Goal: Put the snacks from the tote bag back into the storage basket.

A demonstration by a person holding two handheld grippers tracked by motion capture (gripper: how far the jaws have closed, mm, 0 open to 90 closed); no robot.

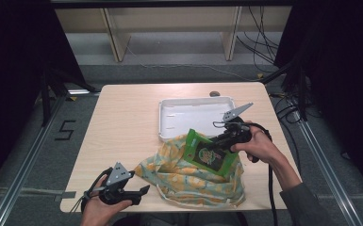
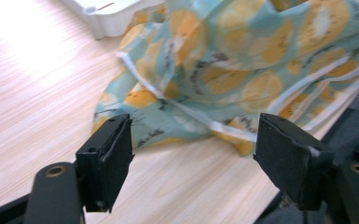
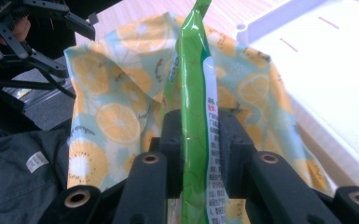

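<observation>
nearest the person, the left gripper (image 1: 139, 194) hangs at the table's (image 1: 122, 117) front edge with its jaws wide and nothing between them, just short of the cloth bag (image 2: 242, 60). the bag, printed with lemon slices, lies slumped and soft; i'd guess it will fold wherever it's pinched, so a hem or the white cord edge looks like the best hold. farther in, the right gripper (image 1: 215, 141) is clamped on the edge of a green snack packet (image 3: 193, 116), light and slick-looking, held over the bag's mouth. beyond sits a white tray (image 1: 169, 106).
</observation>
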